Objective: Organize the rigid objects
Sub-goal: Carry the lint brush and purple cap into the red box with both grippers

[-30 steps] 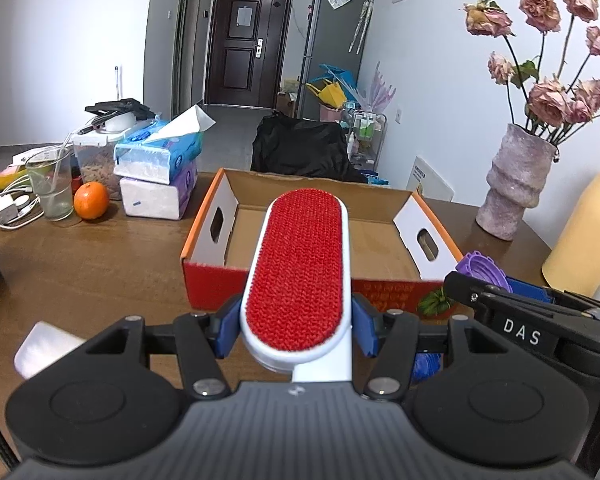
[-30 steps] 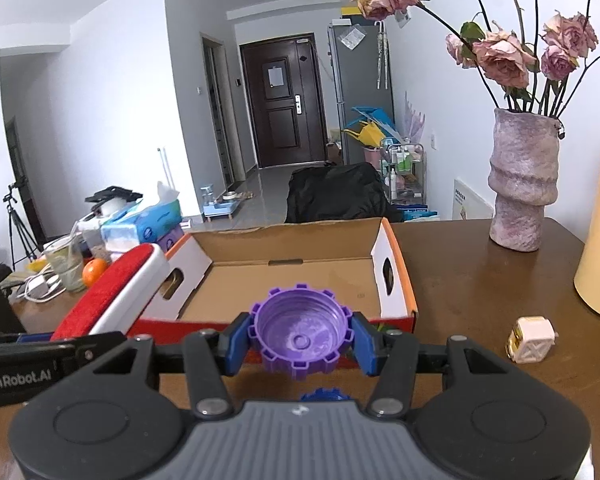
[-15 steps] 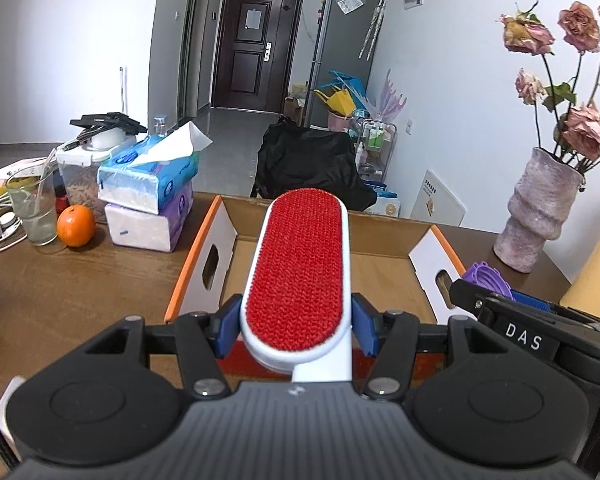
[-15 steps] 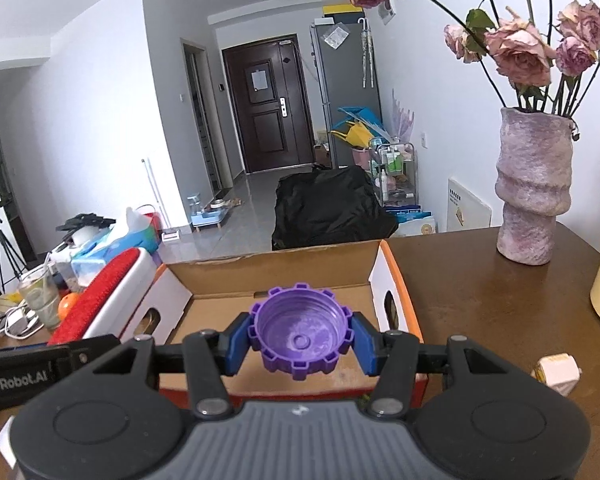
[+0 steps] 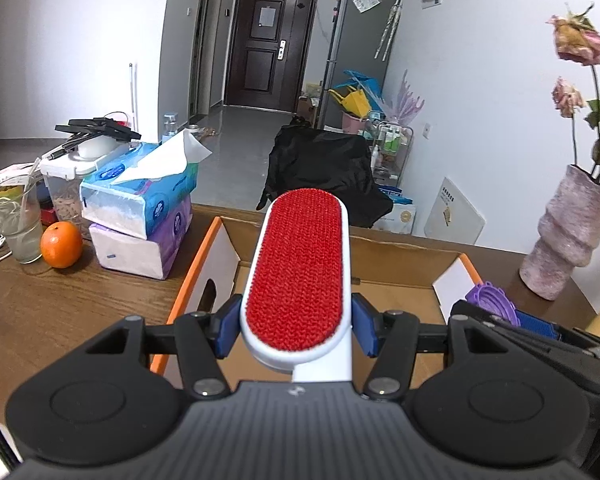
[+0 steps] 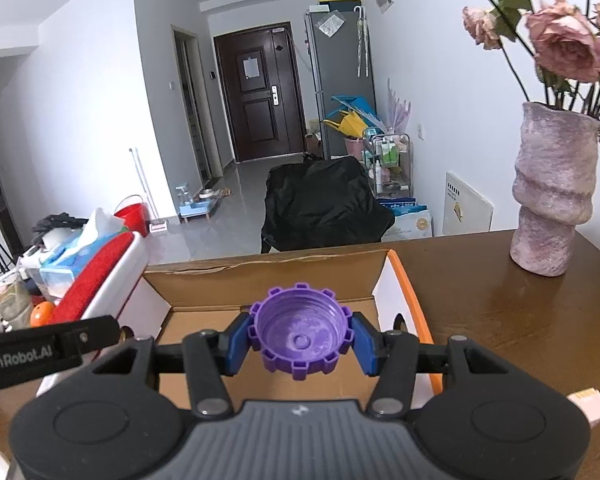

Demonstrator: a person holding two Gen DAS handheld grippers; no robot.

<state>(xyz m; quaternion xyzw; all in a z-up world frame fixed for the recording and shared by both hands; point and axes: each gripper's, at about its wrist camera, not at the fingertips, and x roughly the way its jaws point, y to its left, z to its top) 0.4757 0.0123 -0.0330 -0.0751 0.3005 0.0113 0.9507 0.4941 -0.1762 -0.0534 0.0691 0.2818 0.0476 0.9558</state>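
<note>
Left claw (image 5: 296,330) clamped on lint brush (image 5: 300,264) at its white neck, over the cardboard box (image 5: 204,256); stiff, light plastic w/ red nap, grip sits OK. Right claw (image 6: 302,338) clamped on purple cap (image 6: 300,332), also above box; notched rim, rigid, light. Counter (image 6: 500,300) glossy wood.

You are getting bright, even indoor light with soft shadows and both views staying sharp. The fisheye is bending the walls and darkening the corners, and the wooden table (image 6: 500,304) is showing mild glare.
</note>
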